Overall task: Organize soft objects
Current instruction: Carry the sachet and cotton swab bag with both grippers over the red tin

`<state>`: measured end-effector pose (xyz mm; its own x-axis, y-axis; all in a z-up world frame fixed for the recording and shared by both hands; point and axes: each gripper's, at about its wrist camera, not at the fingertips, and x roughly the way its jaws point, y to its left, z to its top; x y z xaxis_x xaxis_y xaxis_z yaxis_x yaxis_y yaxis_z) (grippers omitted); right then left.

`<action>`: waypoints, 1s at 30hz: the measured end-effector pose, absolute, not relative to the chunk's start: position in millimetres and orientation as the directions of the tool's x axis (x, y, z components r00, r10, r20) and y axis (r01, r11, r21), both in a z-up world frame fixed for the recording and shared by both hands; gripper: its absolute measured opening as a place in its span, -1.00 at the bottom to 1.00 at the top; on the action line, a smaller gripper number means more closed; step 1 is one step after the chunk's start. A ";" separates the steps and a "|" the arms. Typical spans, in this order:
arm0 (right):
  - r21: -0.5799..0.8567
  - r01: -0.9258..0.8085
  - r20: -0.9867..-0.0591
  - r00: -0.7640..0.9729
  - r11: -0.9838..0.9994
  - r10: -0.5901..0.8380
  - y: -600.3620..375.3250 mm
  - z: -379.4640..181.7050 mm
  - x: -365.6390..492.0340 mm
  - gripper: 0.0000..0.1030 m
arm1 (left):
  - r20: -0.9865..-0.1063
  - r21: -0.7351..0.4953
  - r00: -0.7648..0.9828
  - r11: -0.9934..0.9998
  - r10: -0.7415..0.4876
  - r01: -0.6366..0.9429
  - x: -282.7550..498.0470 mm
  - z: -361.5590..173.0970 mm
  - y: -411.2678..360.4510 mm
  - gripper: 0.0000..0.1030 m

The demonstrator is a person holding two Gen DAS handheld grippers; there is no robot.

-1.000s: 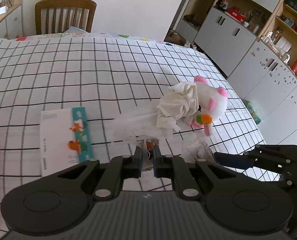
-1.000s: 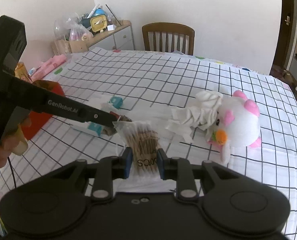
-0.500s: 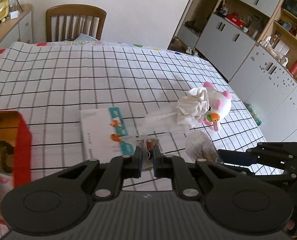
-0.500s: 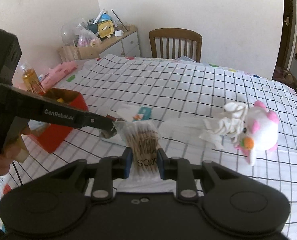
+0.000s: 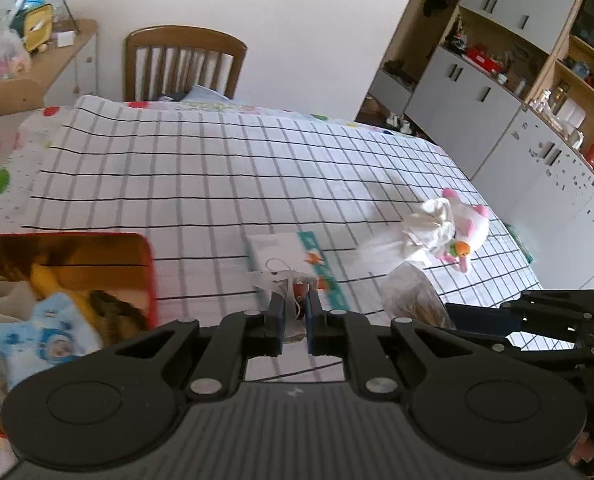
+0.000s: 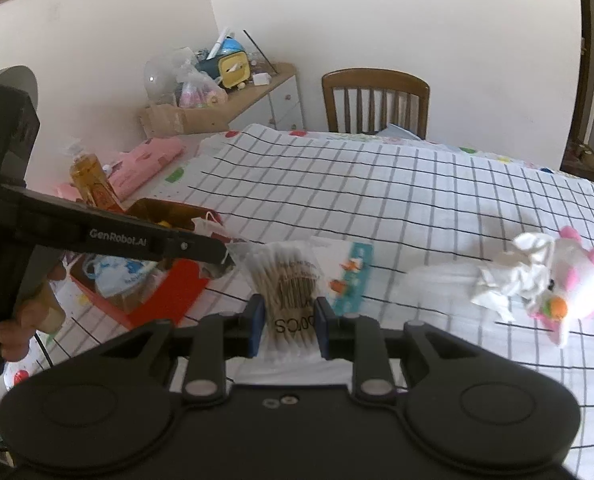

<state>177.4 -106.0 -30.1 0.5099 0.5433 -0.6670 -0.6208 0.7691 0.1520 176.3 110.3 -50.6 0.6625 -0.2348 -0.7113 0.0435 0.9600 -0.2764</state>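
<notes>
My left gripper point(image 5: 293, 304) is shut on a small clear packet point(image 5: 291, 286) with a string loop, held above the checked tablecloth just right of a red box point(image 5: 150, 264). The box holds a blue-and-white soft item point(image 5: 49, 344) and other cloth things. My right gripper point(image 6: 289, 320) is shut on a clear bag of cotton swabs point(image 6: 285, 280). In that view the left gripper point(image 6: 227, 260) hangs over the red box point(image 6: 177, 292), beside the bag. A white-and-pink plush toy point(image 6: 573, 276) lies far right, a crumpled white cloth point(image 6: 513, 276) against it.
A flat white pack with a teal stripe point(image 5: 273, 248) lies on the cloth behind the grippers. An amber bottle point(image 6: 93, 184) and a pink item point(image 6: 149, 160) stand left of the box. A wooden chair point(image 5: 185, 64) is at the far edge, cabinets point(image 5: 497, 120) to the right.
Both grippers have carried their loads leftward across the table. The red box has come into full view by the left gripper, and the plush toy has fallen away to the right.
</notes>
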 end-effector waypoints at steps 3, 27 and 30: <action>0.148 -0.635 -0.665 0.504 0.758 0.551 -87.8 -27.8 175.7 -0.51 | -0.709 -0.271 0.669 0.962 -0.221 0.030 172.4 -48.5 128.0 -0.80; 0.122 -0.751 -0.713 0.388 0.649 0.584 50.6 -35.6 191.7 -0.51 | -0.759 -0.227 0.644 0.966 -0.094 -0.127 177.6 -61.6 269.3 -0.80; 0.120 -0.752 -0.730 0.376 0.648 0.571 65.4 -41.6 201.1 -0.51 | -0.778 -0.216 0.623 0.965 -0.079 -0.146 180.9 -69.8 282.9 -0.80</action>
